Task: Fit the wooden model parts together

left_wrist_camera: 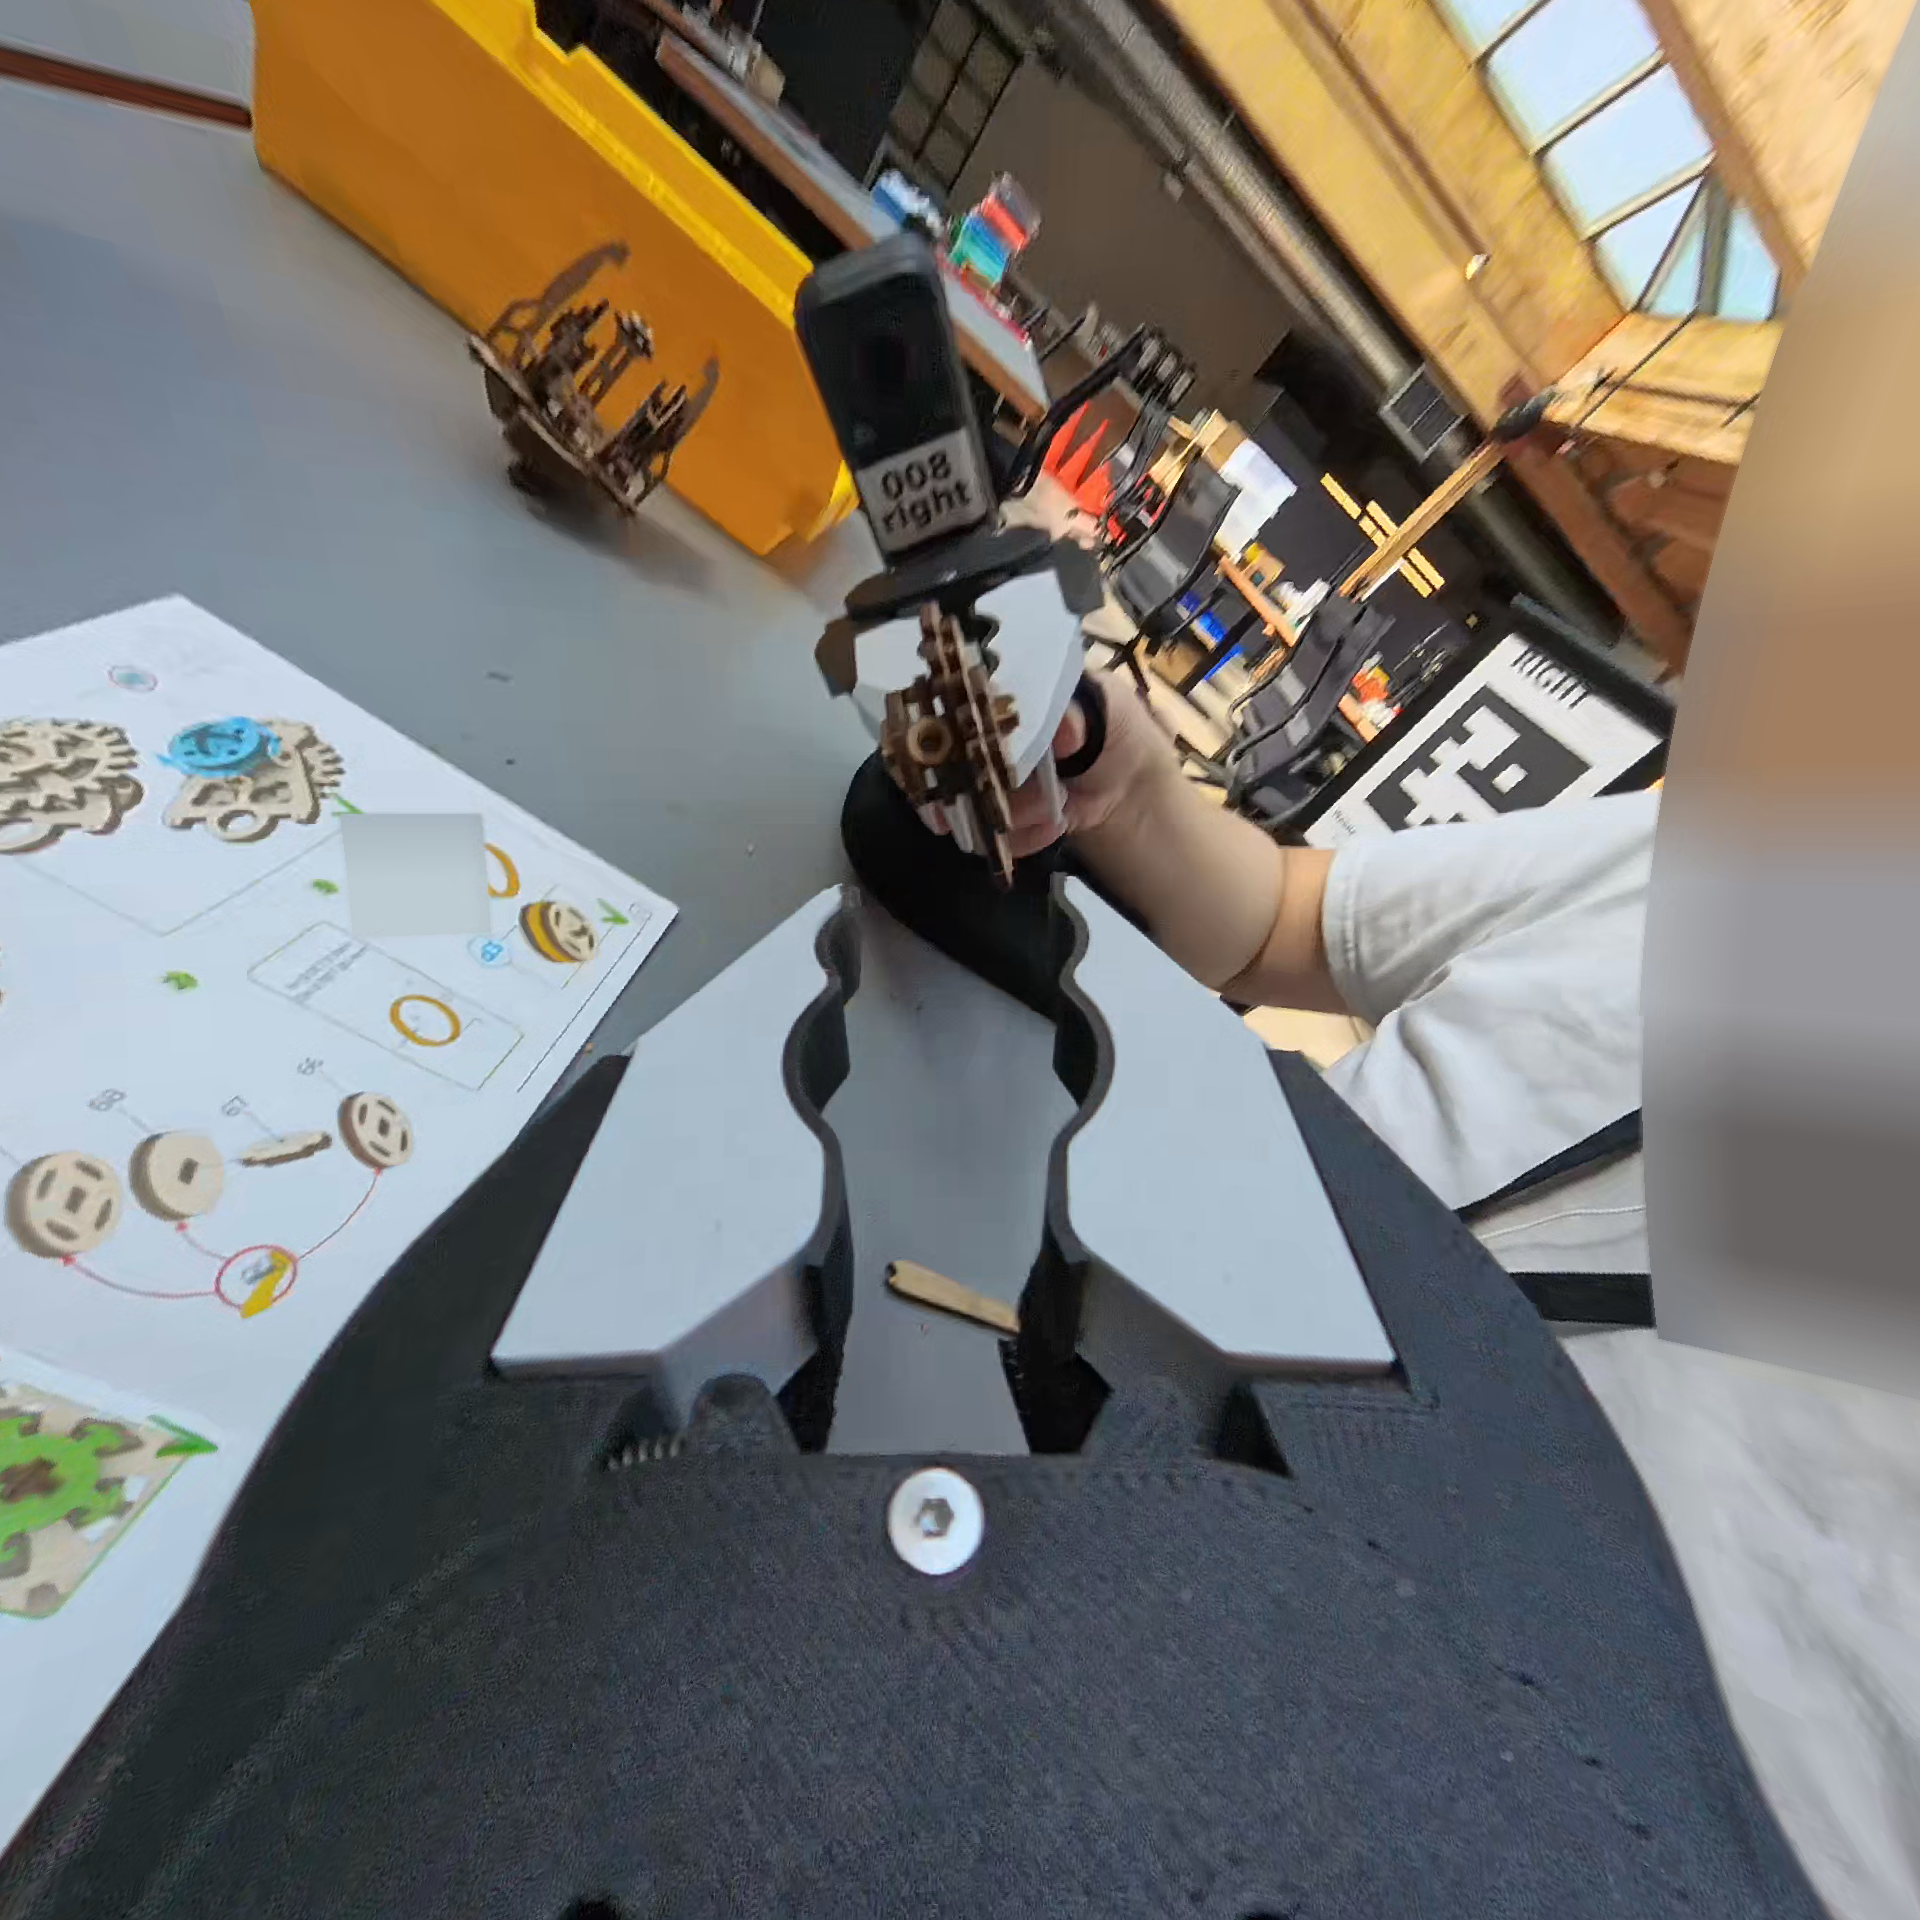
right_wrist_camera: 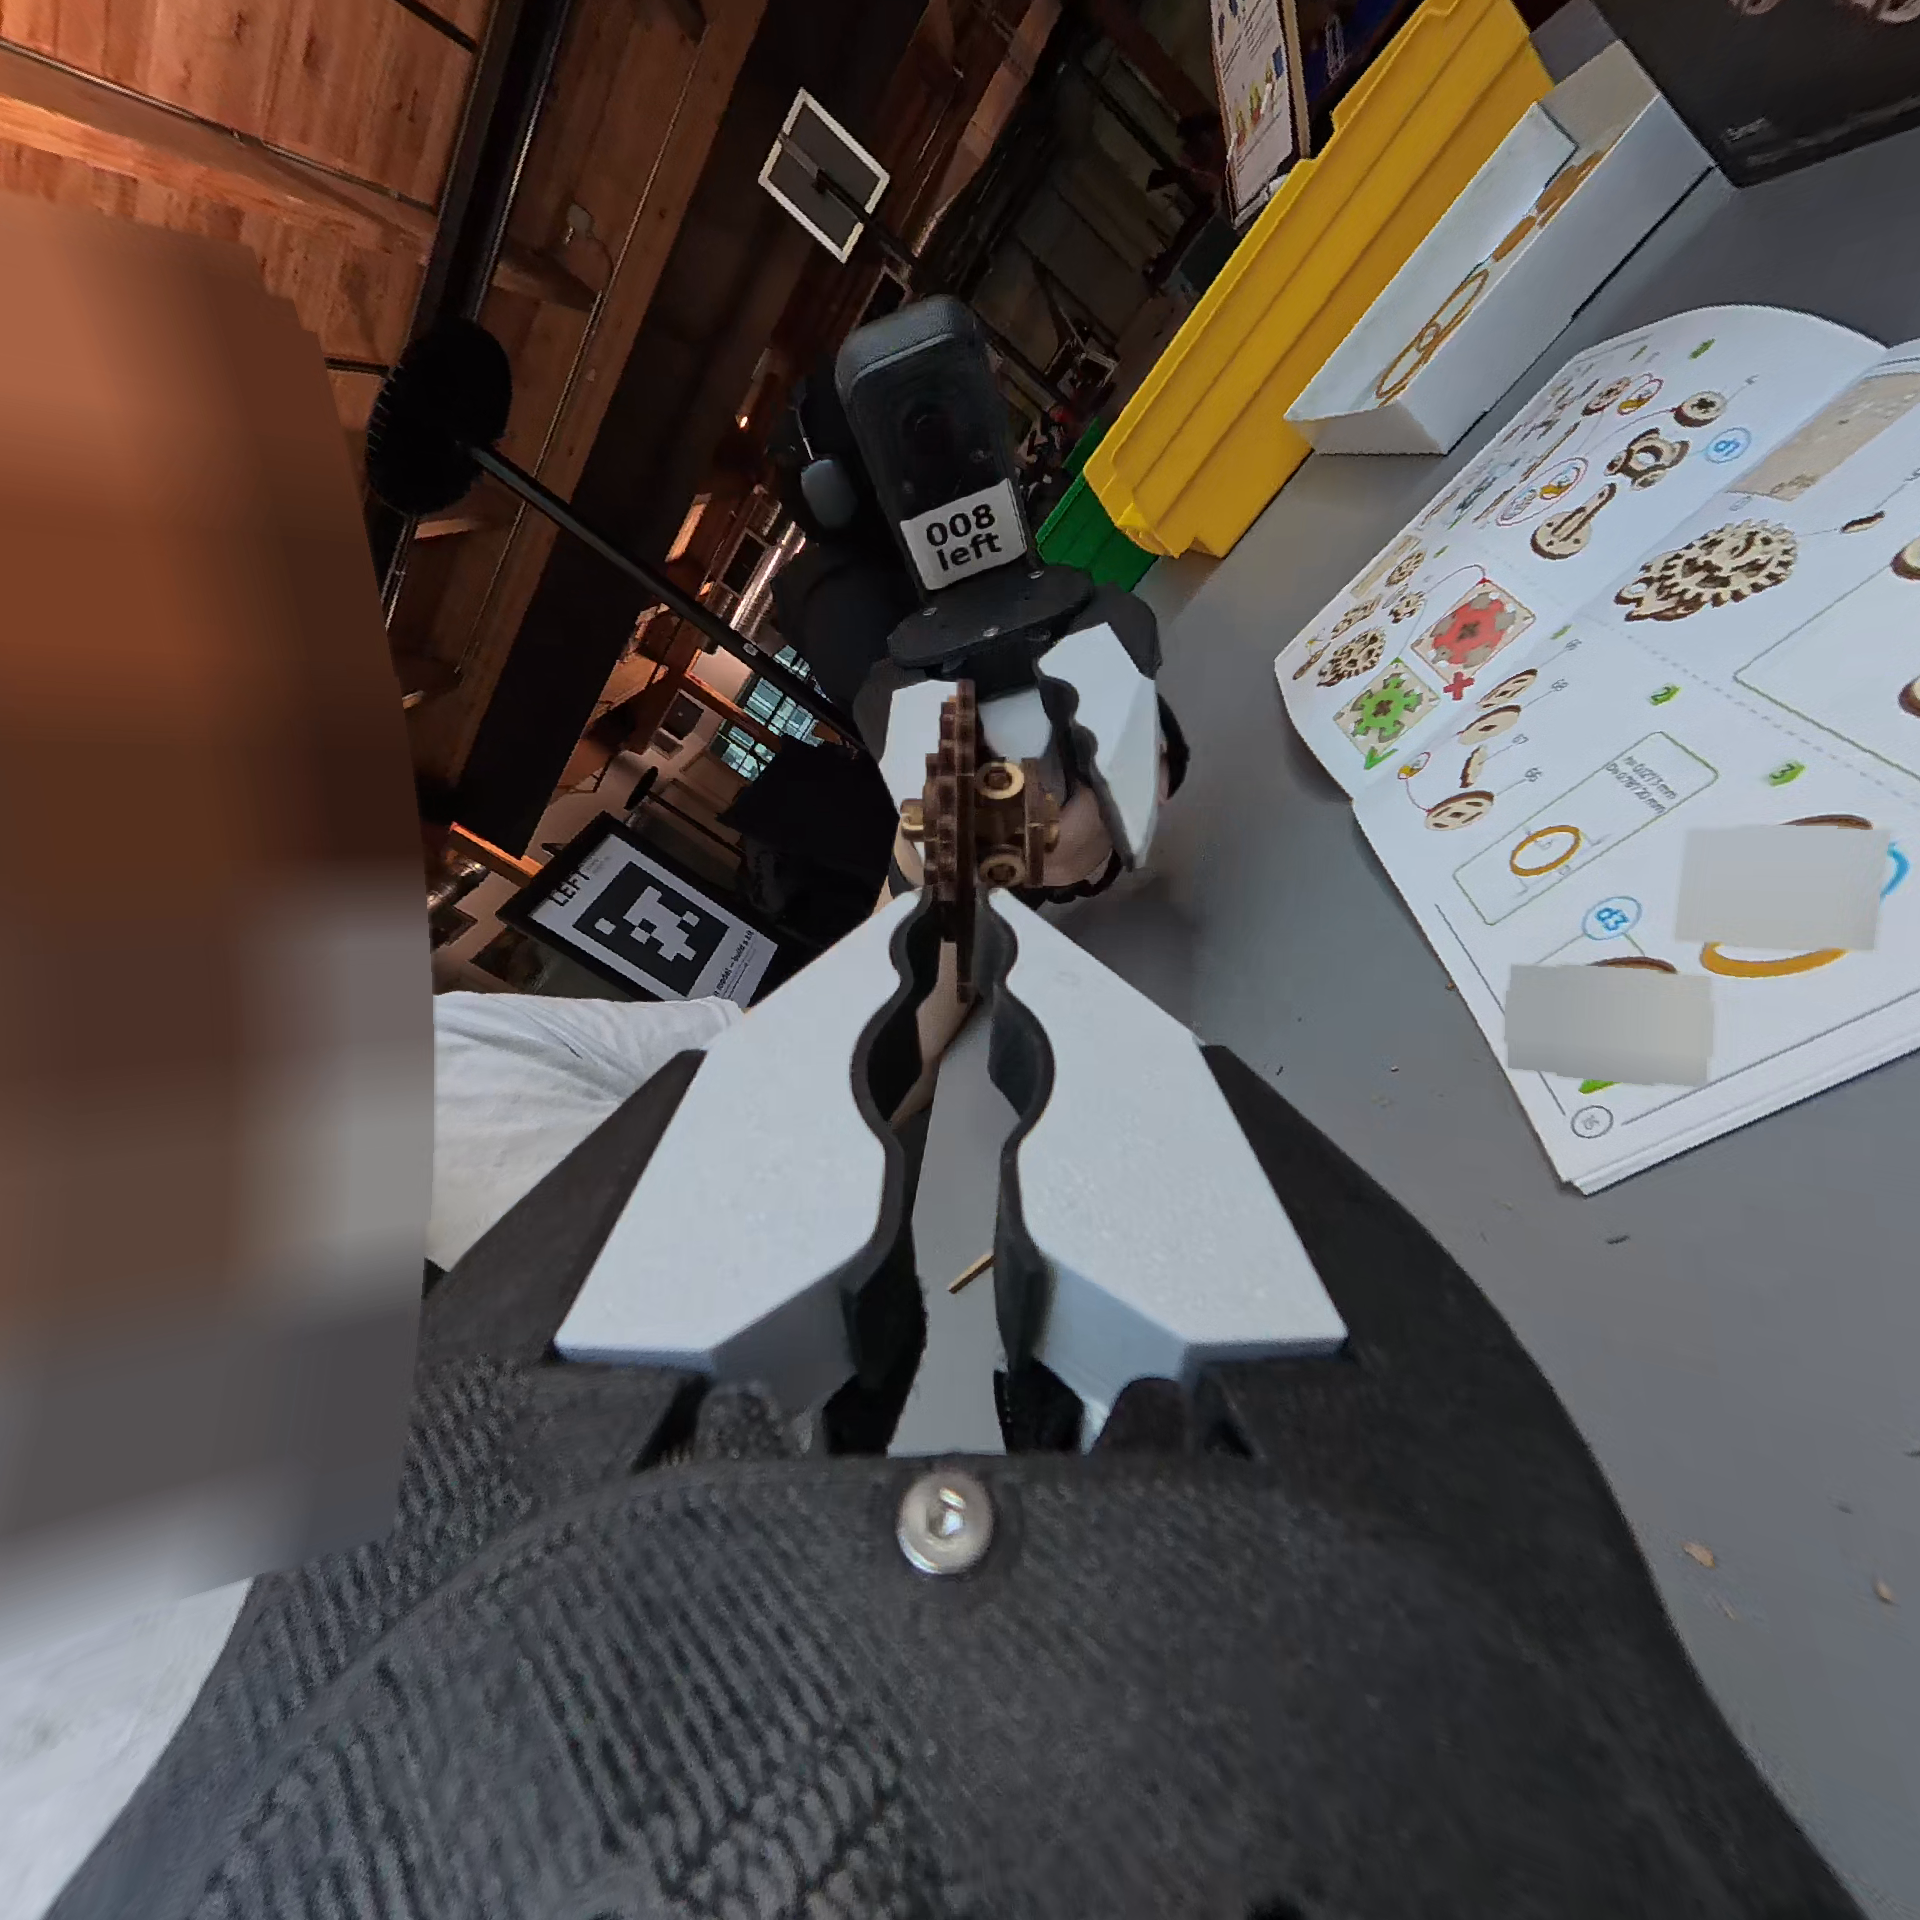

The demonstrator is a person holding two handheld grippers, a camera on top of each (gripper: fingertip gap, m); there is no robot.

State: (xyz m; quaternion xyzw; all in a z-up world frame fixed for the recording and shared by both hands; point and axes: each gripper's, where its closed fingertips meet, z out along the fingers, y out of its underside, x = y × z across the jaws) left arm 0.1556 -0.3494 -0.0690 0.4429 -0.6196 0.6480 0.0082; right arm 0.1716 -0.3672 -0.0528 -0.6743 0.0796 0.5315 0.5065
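Observation:
My right gripper [right_wrist_camera: 954, 920] is shut on a wooden gear assembly [right_wrist_camera: 971, 821], a toothed disc with small round hubs, held edge-on at the fingertips above the grey table [right_wrist_camera: 1299, 1039]. In the left wrist view the same gripper [left_wrist_camera: 961, 800] faces me with the assembly [left_wrist_camera: 940, 743] between its white fingers. My left gripper [left_wrist_camera: 956, 914] is open and empty, its tips a short way in front of the assembly and not touching it. It shows just behind the assembly in the right wrist view [right_wrist_camera: 1039, 727].
An open instruction booklet [left_wrist_camera: 312, 935] [right_wrist_camera: 1662, 779] lies on the table. A partly built wooden model [left_wrist_camera: 582, 395] stands by a yellow bin [left_wrist_camera: 520, 208] [right_wrist_camera: 1299, 343]. A white tray of parts [right_wrist_camera: 1475, 312] sits beside the bin. A small wood sliver [left_wrist_camera: 951, 1294] shows below my left fingers. The partly built wooden model [left_wrist_camera: 582, 395] lies around 25 cm away from my right fingertips.

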